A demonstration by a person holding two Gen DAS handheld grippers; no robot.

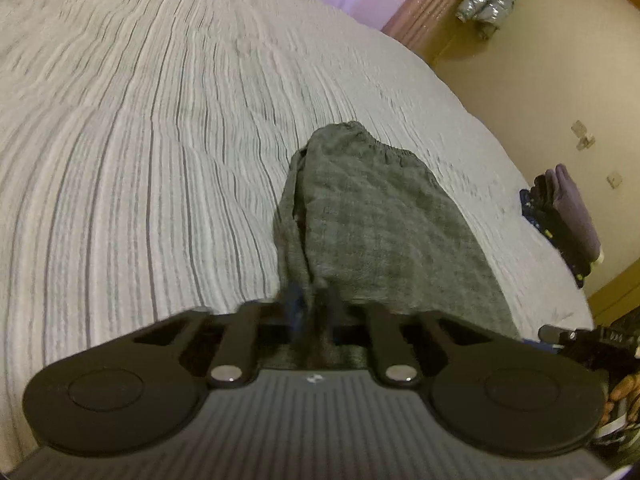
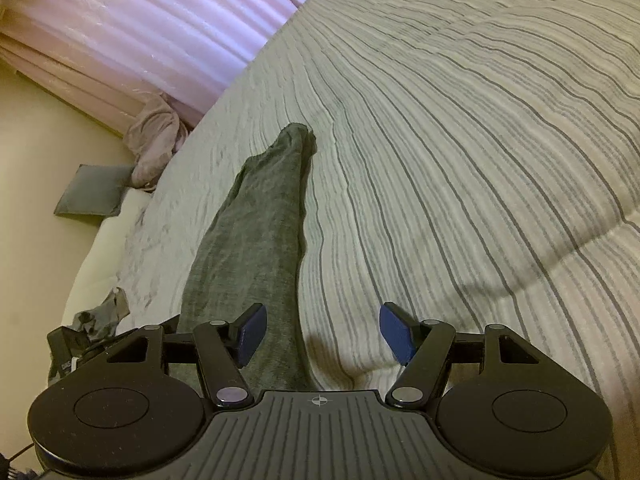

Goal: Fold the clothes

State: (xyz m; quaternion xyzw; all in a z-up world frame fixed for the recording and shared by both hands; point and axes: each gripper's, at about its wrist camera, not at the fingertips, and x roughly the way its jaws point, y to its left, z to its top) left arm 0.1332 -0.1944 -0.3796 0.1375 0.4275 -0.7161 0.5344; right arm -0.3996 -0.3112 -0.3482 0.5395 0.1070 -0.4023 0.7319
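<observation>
I see a dark grey garment on a white bedspread with thin grey stripes, and pink curtains.

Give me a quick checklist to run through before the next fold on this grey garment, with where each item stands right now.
1. Left gripper has hold of the grey garment: ok, its fingers are closed on the near end.
2. Right gripper has hold: not ok, its fingers stand wide open with only the left pad over the cloth.
3. Garment lies long and narrow on the striped bedspread: ok.
4. Far end flat: cannot tell, it looks bunched.
5. Bedspread beside the garment free for the fold: ok.
6. Layers aligned at the held end: cannot tell, blurred.
</observation>
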